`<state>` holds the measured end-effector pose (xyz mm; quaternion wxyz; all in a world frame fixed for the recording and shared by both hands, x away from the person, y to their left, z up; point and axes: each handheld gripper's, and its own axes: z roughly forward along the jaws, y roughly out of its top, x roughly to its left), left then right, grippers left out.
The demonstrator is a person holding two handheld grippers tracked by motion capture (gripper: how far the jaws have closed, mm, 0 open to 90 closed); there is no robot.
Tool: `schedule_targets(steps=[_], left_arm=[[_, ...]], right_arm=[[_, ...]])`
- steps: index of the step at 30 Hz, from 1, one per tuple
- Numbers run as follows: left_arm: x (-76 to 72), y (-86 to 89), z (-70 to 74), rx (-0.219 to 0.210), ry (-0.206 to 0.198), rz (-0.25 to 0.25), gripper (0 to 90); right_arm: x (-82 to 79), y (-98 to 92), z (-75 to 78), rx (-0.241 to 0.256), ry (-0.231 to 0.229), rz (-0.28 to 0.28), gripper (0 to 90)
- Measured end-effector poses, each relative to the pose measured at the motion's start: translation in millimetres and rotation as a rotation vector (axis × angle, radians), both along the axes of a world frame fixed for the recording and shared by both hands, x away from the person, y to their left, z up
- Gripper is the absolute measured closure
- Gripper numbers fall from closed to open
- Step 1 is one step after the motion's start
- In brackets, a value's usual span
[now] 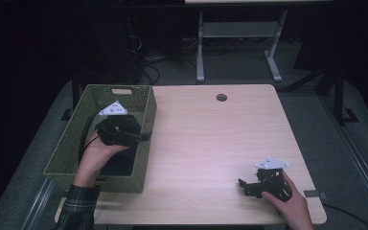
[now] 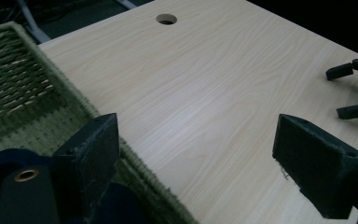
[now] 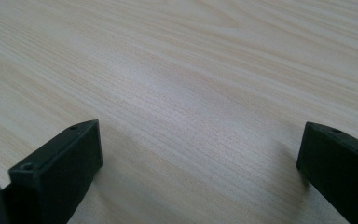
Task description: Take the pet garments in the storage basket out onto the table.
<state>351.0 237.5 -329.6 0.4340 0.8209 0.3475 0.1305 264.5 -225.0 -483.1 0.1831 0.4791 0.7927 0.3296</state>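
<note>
Hovering over the green woven basket [image 1: 143,103] at the left side of the table [image 1: 211,139], the left gripper [image 1: 141,137] sits in the person's left hand [image 1: 96,153], its jaws spread wide and holding nothing. In the left gripper view the basket's braided rim [image 2: 74,100] runs diagonally beneath the left jaw, so one jaw hangs over the basket's inside and the other over bare pale wood. A dark blue, cloth-like thing [image 2: 0,161] lies in the basket at the near left corner of that view; what it is cannot be told. The high view shows the same dark mass [image 1: 120,163] on the basket floor, under the hand.

Well apart, at the near right of the table, the right gripper [image 1: 243,186] rests low on the wood in the person's right hand [image 1: 292,201], jaws pointing left. Its jaws are also wide apart and empty, with plain wood grain between them in the right gripper view [image 3: 200,154]. A round cable hole [image 1: 221,97] is at the table's far edge, near the middle.
</note>
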Motion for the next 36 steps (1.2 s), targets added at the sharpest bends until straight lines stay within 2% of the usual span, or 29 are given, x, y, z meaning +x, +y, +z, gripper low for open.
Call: schedule_targets(steps=[14, 20, 24, 26, 30, 36], left_arm=[[6.3, 30.5, -8.2, 0.061, 0.017, 0.044, 13.4], [11.1, 40.5, -16.4, 0.099, 0.029, 0.093, 13.6], [13.7, 48.3, -22.5, 0.092, 0.041, 0.134, 13.9], [15.6, 52.8, -24.8, 0.111, 0.046, 0.134, 14.1], [17.9, 59.1, -30.1, 0.112, 0.056, 0.160, 14.3], [23.6, 67.4, -39.9, 0.164, 0.081, 0.185, 14.4]], right_arm=[[0.0, 0.0, 0.0, 0.000, 0.000, 0.000, 0.0], [0.0, 0.0, 0.0, 0.000, 0.000, 0.000, 0.0], [0.0, 0.0, 0.0, 0.000, 0.000, 0.000, 0.0], [0.0, 0.0, 0.0, 0.000, 0.000, 0.000, 0.0], [0.0, 0.0, 0.0, 0.000, 0.000, 0.000, 0.0], [0.0, 0.0, 0.0, 0.000, 0.000, 0.000, 0.0]])
